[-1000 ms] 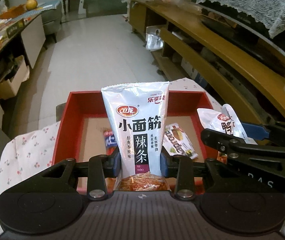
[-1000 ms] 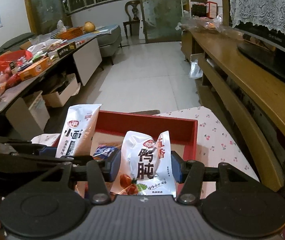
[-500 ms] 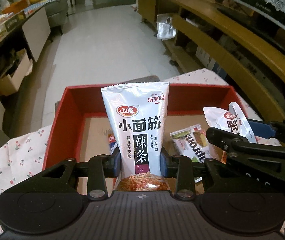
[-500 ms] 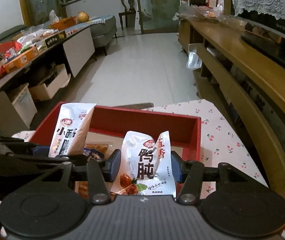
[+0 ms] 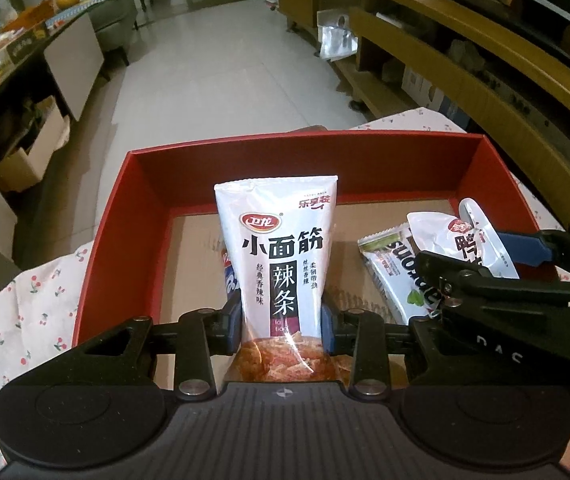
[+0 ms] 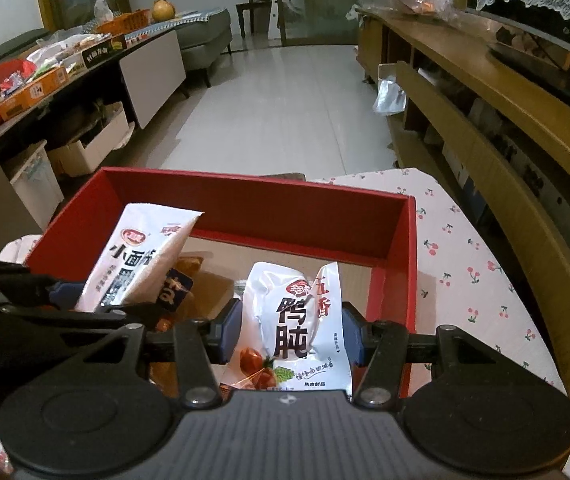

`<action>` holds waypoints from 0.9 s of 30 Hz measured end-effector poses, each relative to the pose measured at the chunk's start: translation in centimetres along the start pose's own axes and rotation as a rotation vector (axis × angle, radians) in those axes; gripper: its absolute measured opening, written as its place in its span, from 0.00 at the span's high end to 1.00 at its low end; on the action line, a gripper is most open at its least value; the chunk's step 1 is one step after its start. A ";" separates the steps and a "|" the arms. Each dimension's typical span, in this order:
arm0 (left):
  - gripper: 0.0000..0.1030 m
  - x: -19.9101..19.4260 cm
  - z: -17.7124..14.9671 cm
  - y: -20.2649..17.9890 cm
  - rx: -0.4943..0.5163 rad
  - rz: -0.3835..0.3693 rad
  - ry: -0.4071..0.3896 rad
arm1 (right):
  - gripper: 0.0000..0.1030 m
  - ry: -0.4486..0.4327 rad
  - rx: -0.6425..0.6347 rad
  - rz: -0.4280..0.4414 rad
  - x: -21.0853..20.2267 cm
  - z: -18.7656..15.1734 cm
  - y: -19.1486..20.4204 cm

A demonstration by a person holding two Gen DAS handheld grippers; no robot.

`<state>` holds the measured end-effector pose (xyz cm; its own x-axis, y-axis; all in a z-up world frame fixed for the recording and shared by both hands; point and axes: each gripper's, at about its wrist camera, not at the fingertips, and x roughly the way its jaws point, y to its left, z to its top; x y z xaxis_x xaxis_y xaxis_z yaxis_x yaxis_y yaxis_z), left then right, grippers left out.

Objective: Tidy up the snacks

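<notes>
Currently, at lower centre of the left wrist view, the left gripper (image 5: 281,324) pinches a white strip pack (image 5: 281,256) upright above the red box (image 5: 101,240). At lower centre of the right wrist view, the right gripper (image 6: 291,330) pinches a gizzard pack (image 6: 297,320) over the same box, near its right wall. Farther in, a green-white pack (image 5: 389,264) and a blue pack (image 5: 229,280) already lie on the box floor. Judged progress: partway; both held packs remain to be released. More snacks crowd the side table (image 6: 45,76) at upper left.
</notes>
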<state>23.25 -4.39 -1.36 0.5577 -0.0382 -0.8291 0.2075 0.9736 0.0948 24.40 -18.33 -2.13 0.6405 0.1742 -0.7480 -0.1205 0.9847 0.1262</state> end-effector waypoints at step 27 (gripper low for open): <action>0.34 -1.9 -0.2 0.9 -0.028 0.016 -0.033 | 0.32 -0.046 -0.046 -0.014 -2.0 0.5 0.3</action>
<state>22.26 -3.35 0.18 0.5870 -0.0290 -0.8091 0.1760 0.9800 0.0925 23.45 -18.37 -0.25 0.6762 0.1615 -0.7188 -0.1452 0.9858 0.0849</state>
